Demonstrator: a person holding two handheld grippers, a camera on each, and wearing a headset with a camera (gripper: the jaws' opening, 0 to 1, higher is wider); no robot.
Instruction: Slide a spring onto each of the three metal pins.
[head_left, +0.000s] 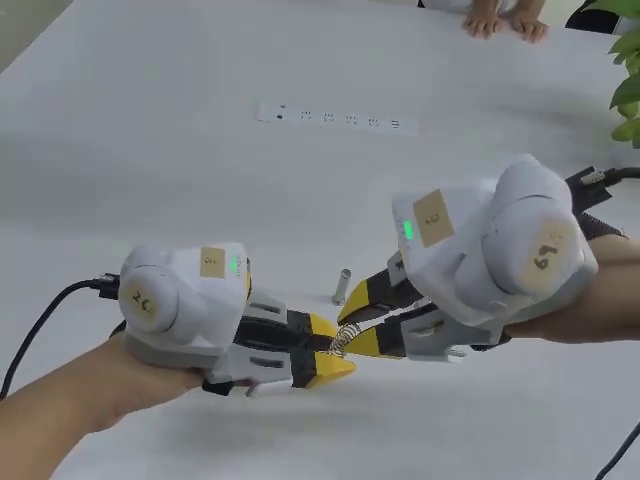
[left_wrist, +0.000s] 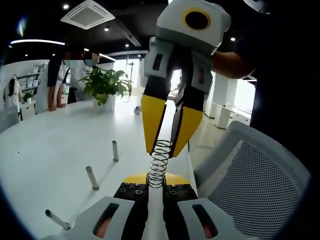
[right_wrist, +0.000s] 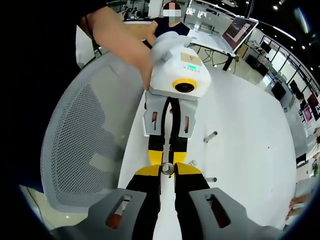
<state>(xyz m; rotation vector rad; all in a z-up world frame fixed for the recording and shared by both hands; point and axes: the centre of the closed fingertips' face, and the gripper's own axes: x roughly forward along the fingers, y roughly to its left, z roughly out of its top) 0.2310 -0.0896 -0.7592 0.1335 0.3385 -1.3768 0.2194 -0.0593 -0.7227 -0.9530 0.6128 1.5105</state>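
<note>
Left gripper view: spring (left_wrist: 159, 166) between left tongs (left_wrist: 155, 181) and right tongs (left_wrist: 162, 151), both clenched on its ends.

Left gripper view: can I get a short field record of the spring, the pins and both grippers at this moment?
spring: held in the air between the two grippers' tips
left gripper: jaws closed on the spring's near end
right gripper: facing the left one, jaws closed on the spring's far end
metal pins: three, spaced apart on the table, none carrying a spring
table: white
</note>
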